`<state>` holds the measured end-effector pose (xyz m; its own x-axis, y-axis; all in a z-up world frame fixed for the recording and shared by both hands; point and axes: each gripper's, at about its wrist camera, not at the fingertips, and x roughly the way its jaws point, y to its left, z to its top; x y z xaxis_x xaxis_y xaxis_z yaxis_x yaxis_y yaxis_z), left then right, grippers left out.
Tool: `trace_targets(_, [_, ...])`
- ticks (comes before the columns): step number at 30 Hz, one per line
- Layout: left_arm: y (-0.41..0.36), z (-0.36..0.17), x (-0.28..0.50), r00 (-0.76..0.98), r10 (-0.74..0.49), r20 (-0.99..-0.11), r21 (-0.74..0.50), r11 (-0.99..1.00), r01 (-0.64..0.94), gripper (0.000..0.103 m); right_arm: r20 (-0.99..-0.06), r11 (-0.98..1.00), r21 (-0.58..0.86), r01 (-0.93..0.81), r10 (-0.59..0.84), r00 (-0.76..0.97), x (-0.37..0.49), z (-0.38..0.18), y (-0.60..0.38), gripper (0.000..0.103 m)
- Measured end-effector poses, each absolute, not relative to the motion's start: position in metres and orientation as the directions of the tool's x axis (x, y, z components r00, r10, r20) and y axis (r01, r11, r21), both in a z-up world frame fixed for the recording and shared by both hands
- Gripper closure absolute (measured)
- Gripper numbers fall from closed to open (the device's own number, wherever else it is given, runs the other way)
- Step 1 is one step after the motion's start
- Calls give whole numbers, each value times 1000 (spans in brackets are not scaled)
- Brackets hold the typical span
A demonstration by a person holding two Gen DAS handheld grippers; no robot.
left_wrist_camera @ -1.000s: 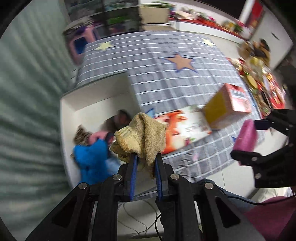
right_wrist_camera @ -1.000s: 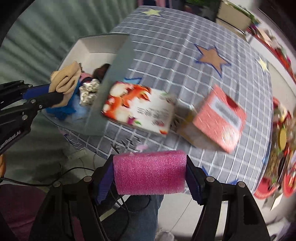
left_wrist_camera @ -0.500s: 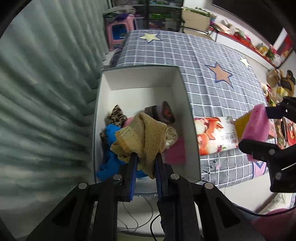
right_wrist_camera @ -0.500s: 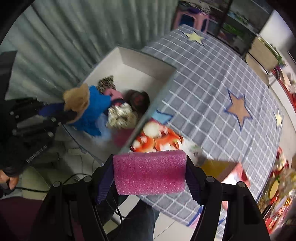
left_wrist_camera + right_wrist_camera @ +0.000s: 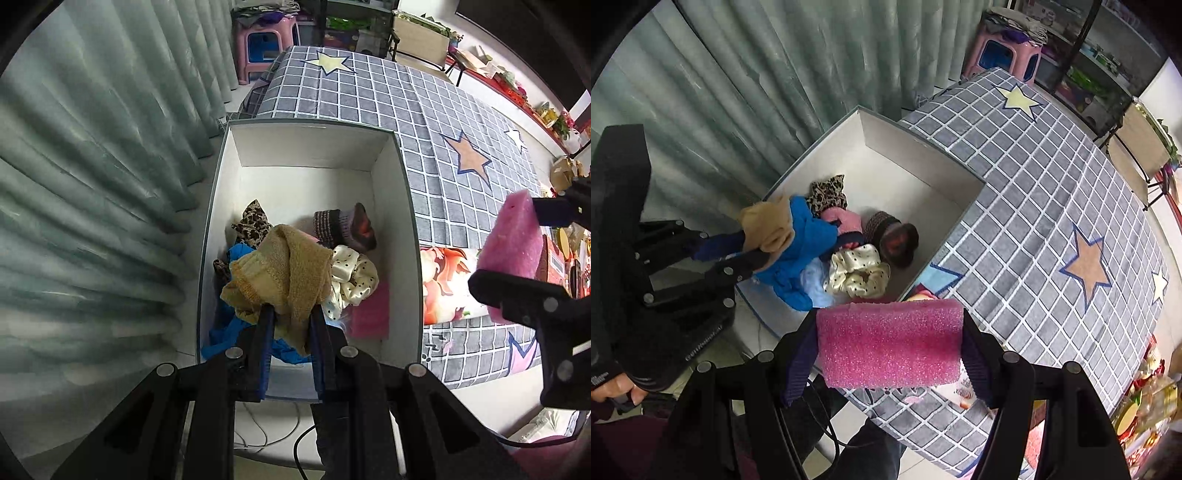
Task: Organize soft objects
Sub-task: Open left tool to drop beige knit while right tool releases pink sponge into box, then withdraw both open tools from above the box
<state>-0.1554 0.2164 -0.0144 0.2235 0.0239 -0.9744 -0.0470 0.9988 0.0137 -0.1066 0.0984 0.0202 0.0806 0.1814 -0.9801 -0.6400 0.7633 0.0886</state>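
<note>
My left gripper [image 5: 290, 314] is shut on a tan knitted cloth [image 5: 280, 266] and holds it above the near end of an open white box [image 5: 306, 166]. The box holds a blue garment [image 5: 805, 240], a leopard-print piece [image 5: 253, 223], a dark knitted hat [image 5: 345, 229], a cream dotted scrunchie [image 5: 352, 280] and a pink piece [image 5: 371, 314]. My right gripper [image 5: 890, 343] is shut on a pink foam block [image 5: 890, 343], held in the air over the table edge right of the box. The left gripper with the cloth shows in the right wrist view [image 5: 753, 243].
The box stands beside a table with a grey checked star cloth [image 5: 424, 122]. A printed fox packet [image 5: 447, 284] lies on the table next to the box. Grey-green curtains [image 5: 92, 166] hang on the left. A pink stool [image 5: 264, 40] stands behind.
Both grippers have swung left toward the box with their loads. The left gripper with the tan cloth is now over the box's contents; the right gripper with the foam is nearer the box.
</note>
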Motion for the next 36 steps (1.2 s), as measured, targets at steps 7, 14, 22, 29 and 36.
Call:
trace_targets(7, [217,-18,-148,217,25,-976,15,999,-44,83,-981,752,88,-653,179,74,-96,16,109,32])
trace_targets(14, [218,-19,-138,224,34,-974,22,998,-55,82,-981,755,99,-648,182,62,-82,11,115,32])
trace_targets(22, [211,0,-131,295,168,-941,158,986,-56,23,-966,777,155,-610,247,70,-49,15,123,2])
trace_targets(29, [211,-1,-127,259,71,-963,55,996,-71,23,-968,813,105,-573,215,128,-34,22,114,1])
trace_targets(36, [207,-3,-127,250,88,-964,72,995,-73,23,-976,834,114,-539,197,98,-37,17,96,1])
